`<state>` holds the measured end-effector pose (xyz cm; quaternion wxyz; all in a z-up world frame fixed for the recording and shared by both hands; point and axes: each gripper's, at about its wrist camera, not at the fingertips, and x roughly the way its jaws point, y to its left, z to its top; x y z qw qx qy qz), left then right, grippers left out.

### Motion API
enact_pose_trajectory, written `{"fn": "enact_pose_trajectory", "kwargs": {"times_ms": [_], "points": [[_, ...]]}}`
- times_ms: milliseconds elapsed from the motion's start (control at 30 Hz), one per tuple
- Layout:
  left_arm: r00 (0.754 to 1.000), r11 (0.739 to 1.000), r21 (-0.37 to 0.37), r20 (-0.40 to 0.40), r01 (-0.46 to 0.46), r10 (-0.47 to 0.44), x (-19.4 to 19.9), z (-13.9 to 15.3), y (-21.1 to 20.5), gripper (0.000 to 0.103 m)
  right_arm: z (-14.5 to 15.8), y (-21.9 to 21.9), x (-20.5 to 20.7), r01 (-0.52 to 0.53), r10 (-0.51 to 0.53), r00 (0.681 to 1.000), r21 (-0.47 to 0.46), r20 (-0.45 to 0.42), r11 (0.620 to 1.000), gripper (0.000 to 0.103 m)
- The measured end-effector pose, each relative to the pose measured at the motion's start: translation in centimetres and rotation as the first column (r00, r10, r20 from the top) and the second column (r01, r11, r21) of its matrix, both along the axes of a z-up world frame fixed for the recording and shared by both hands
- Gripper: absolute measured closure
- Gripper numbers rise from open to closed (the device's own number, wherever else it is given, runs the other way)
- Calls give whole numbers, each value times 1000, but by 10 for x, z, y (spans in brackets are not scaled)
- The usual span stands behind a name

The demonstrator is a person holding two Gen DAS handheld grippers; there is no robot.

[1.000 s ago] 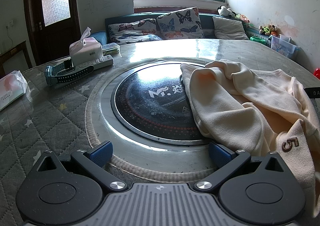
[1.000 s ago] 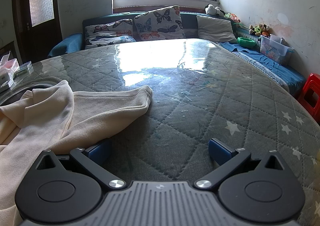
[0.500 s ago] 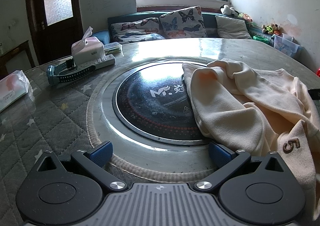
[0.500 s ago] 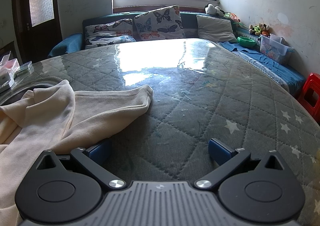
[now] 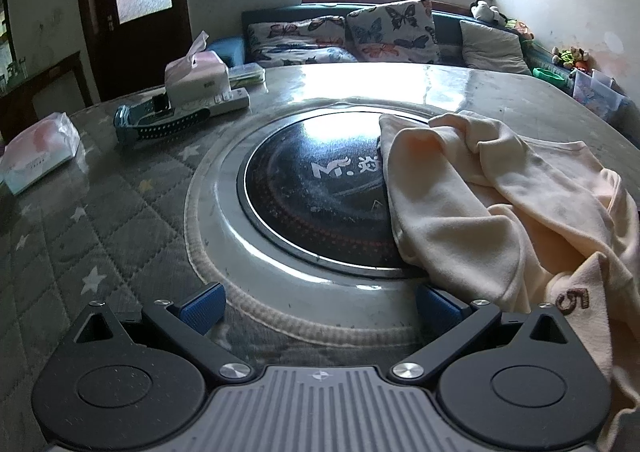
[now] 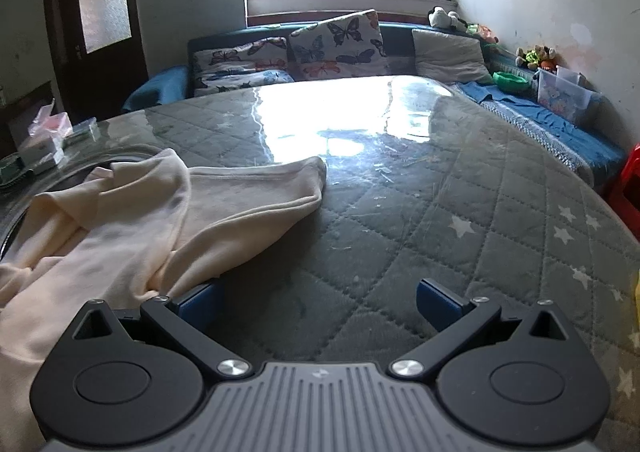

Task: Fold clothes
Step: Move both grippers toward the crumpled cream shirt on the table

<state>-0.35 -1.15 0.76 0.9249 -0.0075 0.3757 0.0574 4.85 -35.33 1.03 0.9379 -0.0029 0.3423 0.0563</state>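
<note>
A cream garment (image 5: 480, 204) lies crumpled on the round table, partly over the black cooktop disc (image 5: 316, 192); a brown "5" (image 5: 574, 300) shows on a flap near my right finger. My left gripper (image 5: 318, 306) is open and empty, its right fingertip beside the cloth's near edge. In the right wrist view the same garment (image 6: 132, 228) spreads at the left, one end reaching toward the table's middle. My right gripper (image 6: 318, 300) is open and empty, its left fingertip (image 6: 200, 302) at the cloth's edge.
The table has a quilted grey star cover (image 6: 460, 252) under glass. At the far left stand a tissue box (image 5: 196, 74), a remote and a teal-black device (image 5: 160, 124), and a tissue pack (image 5: 38, 150). A sofa with butterfly pillows (image 6: 332, 44) lies behind.
Both grippers have shifted slightly; the left view has turned a little to the left. The garment lies as before and both grippers stay open.
</note>
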Motion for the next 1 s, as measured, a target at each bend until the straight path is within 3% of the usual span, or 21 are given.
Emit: {"fn": "enact_pose_trajectory", "kwargs": {"times_ms": [700, 1000], "points": [[999, 997, -64, -29, -30, 28, -27, 16, -18, 0, 28, 33, -56, -149, 148, 988, 38, 37, 988, 0], [1000, 999, -38, -16, -9, 9, -36, 22, -28, 0, 28, 44, -65, -173, 172, 985, 41, 20, 984, 0]]}}
